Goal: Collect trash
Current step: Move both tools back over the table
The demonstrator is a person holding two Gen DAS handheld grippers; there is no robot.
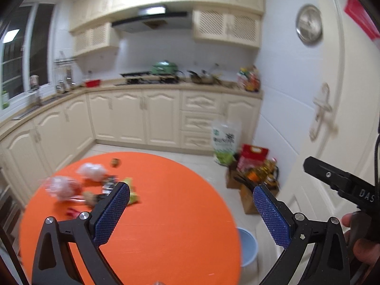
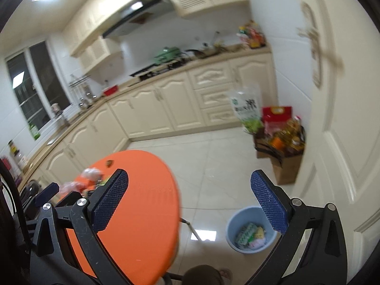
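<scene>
Several pieces of trash lie on the far left of the round orange table: two crumpled clear plastic bags, a green wrapper, a red scrap and a small brown bit. My left gripper hovers open over the table, its left pad next to the green wrapper, nothing between its fingers. A light blue bin on the floor right of the table holds wrappers. Above the floor by the table's edge, my right gripper is open and empty. The trash pile shows behind its left finger.
Cream kitchen cabinets line the back and left walls. A white door stands at the right. Boxes and bags of groceries sit on the tiled floor by the door. A hand holding the other gripper shows at the right of the left wrist view.
</scene>
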